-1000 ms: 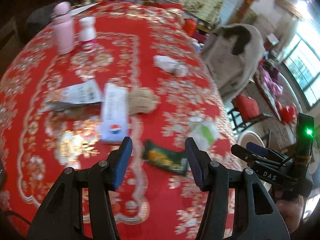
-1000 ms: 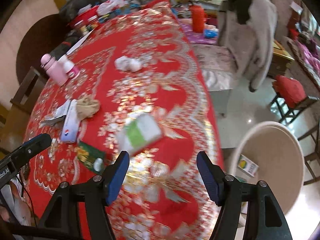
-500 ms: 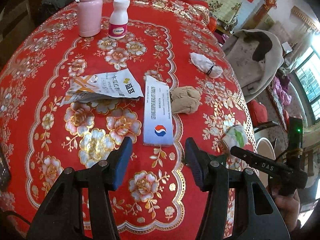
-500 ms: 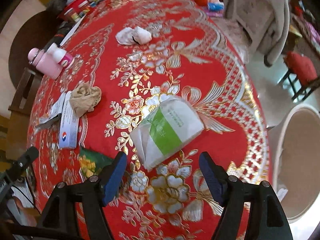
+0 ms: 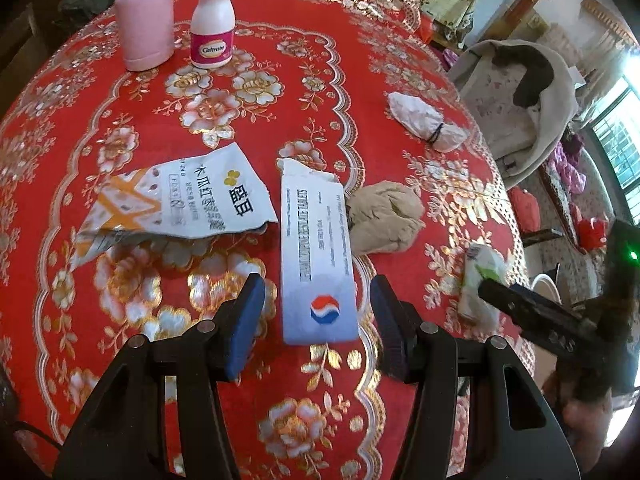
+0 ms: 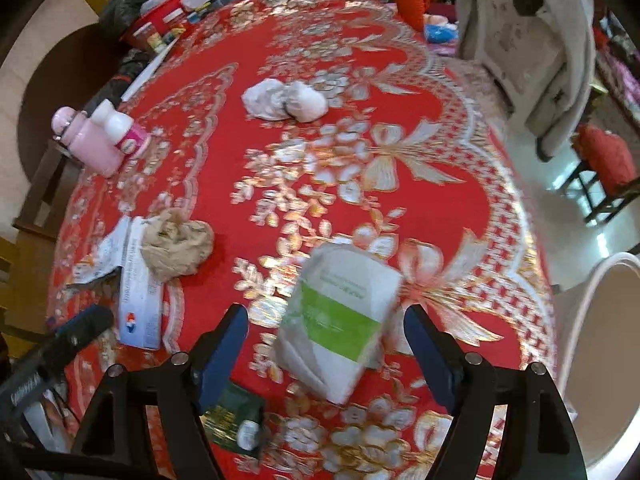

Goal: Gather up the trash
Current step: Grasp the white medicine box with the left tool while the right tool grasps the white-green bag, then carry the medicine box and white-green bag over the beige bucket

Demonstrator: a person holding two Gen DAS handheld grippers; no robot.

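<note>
Now my left gripper (image 5: pixel 316 316) has closed in since a second ago: the flat blue-and-white box (image 5: pixel 316 260) that lay well ahead sits between its spread fingers, untouched. My right gripper (image 6: pixel 326 344), fingers also apart, has likewise advanced until the green-banded tissue pack (image 6: pixel 340 320) lies between them. Both pieces look ready to pinch. Beyond the fingers lie a crumpled brown paper (image 5: pixel 384 218) and a torn white wrapper (image 5: pixel 180 204); farther, a white wad (image 5: pixel 424 122).
</note>
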